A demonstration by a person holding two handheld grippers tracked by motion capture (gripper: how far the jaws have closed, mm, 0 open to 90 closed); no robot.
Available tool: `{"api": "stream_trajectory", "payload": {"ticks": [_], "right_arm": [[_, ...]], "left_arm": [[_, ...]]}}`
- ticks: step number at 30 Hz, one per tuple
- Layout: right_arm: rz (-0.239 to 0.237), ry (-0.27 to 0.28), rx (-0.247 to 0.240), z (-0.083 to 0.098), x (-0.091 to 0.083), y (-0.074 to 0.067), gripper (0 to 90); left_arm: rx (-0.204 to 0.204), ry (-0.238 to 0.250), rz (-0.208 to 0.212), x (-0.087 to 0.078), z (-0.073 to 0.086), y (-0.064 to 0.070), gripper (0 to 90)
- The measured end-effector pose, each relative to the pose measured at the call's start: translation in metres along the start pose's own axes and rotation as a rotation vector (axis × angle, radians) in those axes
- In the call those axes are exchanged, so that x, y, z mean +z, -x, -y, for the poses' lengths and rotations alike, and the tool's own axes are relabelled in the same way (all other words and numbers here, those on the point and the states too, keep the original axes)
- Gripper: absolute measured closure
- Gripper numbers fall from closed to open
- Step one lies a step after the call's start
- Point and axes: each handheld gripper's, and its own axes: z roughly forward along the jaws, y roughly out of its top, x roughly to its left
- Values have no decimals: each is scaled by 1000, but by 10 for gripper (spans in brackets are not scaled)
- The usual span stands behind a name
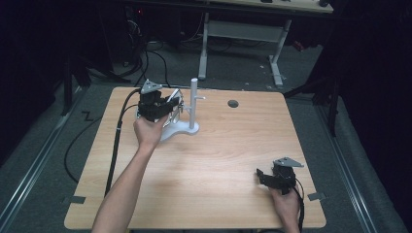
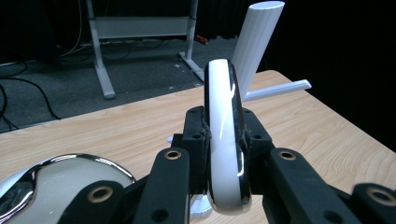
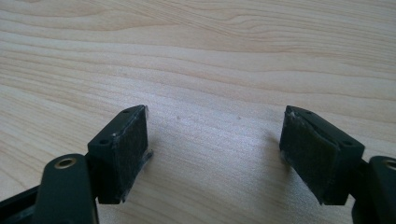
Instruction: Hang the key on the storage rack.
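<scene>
Gripping the shiny cup [image 2: 224, 140] by its handle, left gripper [image 2: 223, 154] clamped tight, right gripper [image 3: 212, 154] wide open, empty; I'd line the handle up with the white stand's [image 1: 193, 109] peg slowly.

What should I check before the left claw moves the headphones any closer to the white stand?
1. Left claw shut on the headphones' band: ok.
2. White stand upright on the table: ok.
3. Stand's side peg bare: ok.
4. Band clear of the stand's post: cannot tell.
5. Right claw open, nothing between its pads, resting at the near right of the table away from the stand: ok.
</scene>
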Motion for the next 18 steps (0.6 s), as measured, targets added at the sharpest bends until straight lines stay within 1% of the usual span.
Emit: {"api": "stream_trajectory", "payload": {"ticks": [3,6,13,15,16,18], "right_arm": [[0,0,0,0,0,0,236],[0,0,0,0,0,0,236],[0,-1,-1,0,0,0,236],[0,0,-2,0,0,0,235],[0,0,-2,0,0,0,235],[0,-1,-1,0,0,0,236]], "left_arm": [[-4,0,6,2,1,1,763],[4,1,7,3,1,4,763],[12,-10,2,4,3,4,762],[-4,-7,2,4,6,1,762],[-4,-7,2,4,6,1,762],[-18,-7,-2,5,10,-2,762]]}}
